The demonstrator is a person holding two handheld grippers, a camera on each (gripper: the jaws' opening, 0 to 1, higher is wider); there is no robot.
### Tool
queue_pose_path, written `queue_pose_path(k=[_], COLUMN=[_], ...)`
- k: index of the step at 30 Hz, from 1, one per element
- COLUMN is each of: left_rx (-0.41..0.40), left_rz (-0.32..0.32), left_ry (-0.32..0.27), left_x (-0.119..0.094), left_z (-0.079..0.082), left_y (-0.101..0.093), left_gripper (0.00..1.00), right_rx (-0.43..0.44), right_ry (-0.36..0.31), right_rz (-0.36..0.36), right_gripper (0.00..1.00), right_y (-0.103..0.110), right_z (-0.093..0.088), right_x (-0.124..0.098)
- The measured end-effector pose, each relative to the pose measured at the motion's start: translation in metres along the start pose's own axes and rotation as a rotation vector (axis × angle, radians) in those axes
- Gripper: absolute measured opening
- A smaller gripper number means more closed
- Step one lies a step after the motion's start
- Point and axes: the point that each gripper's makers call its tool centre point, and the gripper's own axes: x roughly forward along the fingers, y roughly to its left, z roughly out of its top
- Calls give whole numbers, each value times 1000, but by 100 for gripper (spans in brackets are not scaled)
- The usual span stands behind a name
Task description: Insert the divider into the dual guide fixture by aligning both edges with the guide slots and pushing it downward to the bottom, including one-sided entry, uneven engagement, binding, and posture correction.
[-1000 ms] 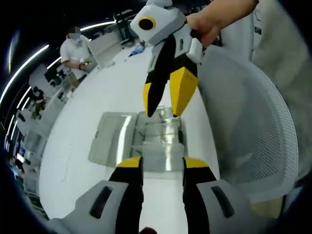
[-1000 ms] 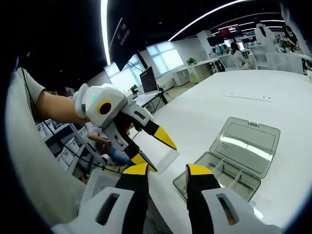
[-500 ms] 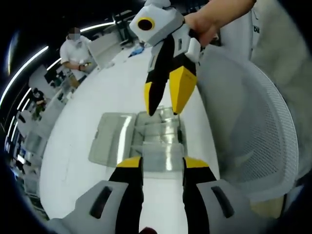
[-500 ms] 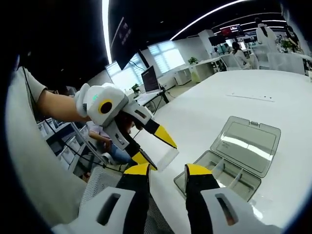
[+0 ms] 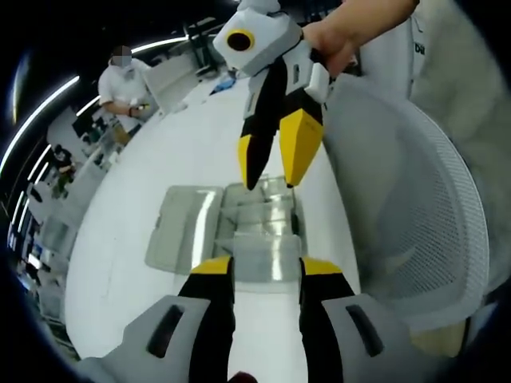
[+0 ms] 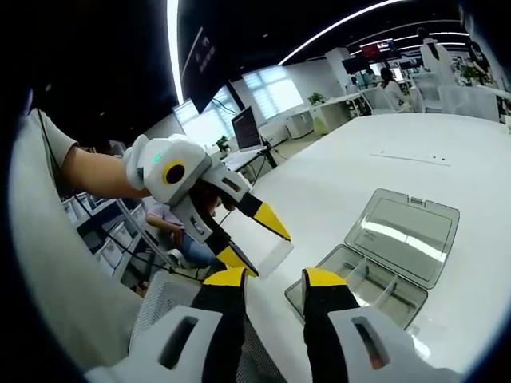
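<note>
Holding the divider [image 5: 266, 259] in the left gripper [image 5: 266, 266]: a clear flat plate pinched between both yellow tips, jaws closed down onto its two side edges. In the left gripper view its long axis runs across the jaws and the sheet extends forward, toward the open clear plastic box [image 5: 259, 209] on the white table [image 5: 140, 239]. In the right gripper view the left gripper [image 6: 254, 246] comes in from the left on a bare forearm [image 6: 92, 173], angled down toward the table edge, with the divider [image 6: 273, 258] sticking out past its tips, tilted, above and apart from the box [image 6: 375, 263].

Right gripper [image 5: 273, 163] hangs over the far side of the box in the left gripper view, gripped by a hand [image 5: 339, 36], tips pointing down. Jaws spread, nothing between them. In its own view the right gripper [image 6: 275, 278] shows the same gap.

Box lid [image 6: 403, 231] lies flat open beside the tray; upright clear partitions visible inside. Mesh chair back [image 5: 407, 199] sits just beside the table edge.
</note>
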Motion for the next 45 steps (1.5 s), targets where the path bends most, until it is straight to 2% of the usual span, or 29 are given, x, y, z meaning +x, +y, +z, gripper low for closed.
queue_pose_path(k=[4,7,9,19,29,35,39,45], left_rx=[5,10,20,43,50,49,48,55], left_rz=[1,5,16,25,34,44,50,50], left_ry=[-9,-15,-24,-47,-59,-67,-73,-81], left_x=[0,1,0,2,3,3,2,2], left_z=[3,7,12,23,29,32,34,38], left_y=[0,1,2,1,3,5,6,5], left_gripper=[27,27,27,27,28,27,27,27], right_rx=[23,80,79,134,164,188,187,206], right_ry=[2,-1,-9,-9,-8,-40,-33,-25], right_rz=[24,50,61,87,89,78,45,52], right_gripper=[17,16,13,13,11,11,11,12], right_y=[2,6,7,8,4,-1,-9,-8], right_z=[2,5,8,12,13,18,15,13], right_x=[2,4,3,5,6,1,0,4])
